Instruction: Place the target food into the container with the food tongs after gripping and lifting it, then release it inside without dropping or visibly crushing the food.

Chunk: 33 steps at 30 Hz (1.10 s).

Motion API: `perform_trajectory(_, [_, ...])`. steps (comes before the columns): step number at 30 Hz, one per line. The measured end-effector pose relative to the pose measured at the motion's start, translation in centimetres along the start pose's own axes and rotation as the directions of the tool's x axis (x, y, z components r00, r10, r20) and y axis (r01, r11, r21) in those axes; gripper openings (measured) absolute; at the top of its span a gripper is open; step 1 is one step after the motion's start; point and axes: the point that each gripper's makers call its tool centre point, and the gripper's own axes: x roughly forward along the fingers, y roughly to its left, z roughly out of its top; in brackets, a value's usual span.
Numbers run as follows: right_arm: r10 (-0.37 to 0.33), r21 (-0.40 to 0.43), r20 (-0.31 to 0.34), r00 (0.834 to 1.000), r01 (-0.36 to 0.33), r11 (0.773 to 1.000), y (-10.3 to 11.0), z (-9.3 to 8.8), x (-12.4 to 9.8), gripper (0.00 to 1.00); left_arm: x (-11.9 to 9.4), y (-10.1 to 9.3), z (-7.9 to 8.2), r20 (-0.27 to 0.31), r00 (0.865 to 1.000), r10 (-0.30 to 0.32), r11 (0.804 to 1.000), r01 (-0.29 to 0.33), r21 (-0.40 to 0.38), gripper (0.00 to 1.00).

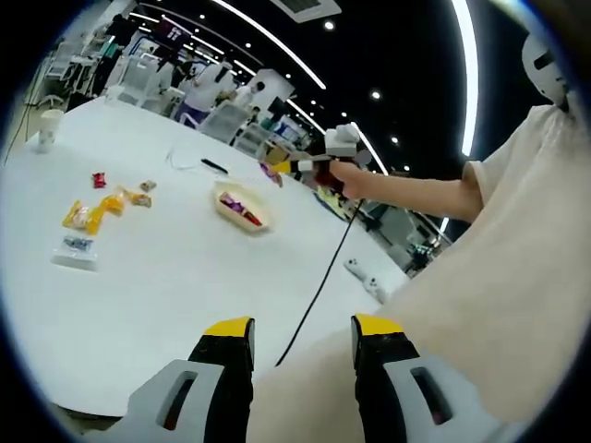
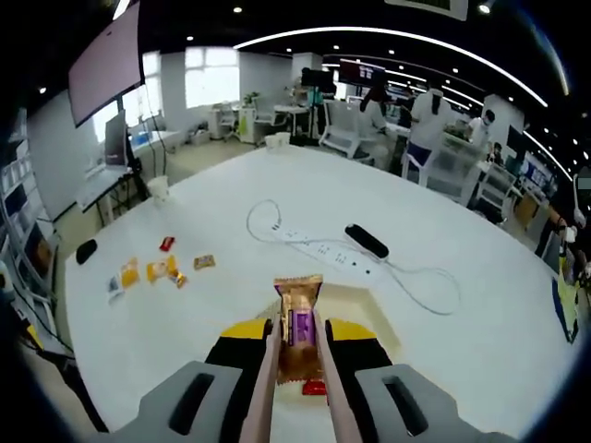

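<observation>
White round worktop (image 2: 480,305); container (image 2: 355,309) on it; right gripper (image 2: 297,343), jaws closed on food tongs (image 2: 265,388) pinching wrapped snack (image 2: 297,325) lifted directly above container, release pending; left gripper (image 1: 301,334) jaws wide, empty.

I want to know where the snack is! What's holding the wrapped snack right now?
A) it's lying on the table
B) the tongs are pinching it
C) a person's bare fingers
B: in the right gripper view the tongs pinch the wrapped snack, lifted over the container.
</observation>
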Motion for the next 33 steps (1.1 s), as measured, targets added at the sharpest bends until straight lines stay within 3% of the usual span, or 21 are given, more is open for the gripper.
perform_trajectory(9, [-0.013,0.003,-0.009,1.000,0.013,1.000,-1.4,-0.5,0.0,0.22,0.1,-0.1,-0.1,0.004,1.000,0.001,1.000,-0.001,-0.004,0.41])
perform_trajectory(33, [-0.038,0.003,0.000,0.999,0.038,0.999,-2.5,0.1,-0.5,0.22,0.0,-0.2,-0.1,0.000,1.000,-0.001,1.000,0.001,-0.002,0.41])
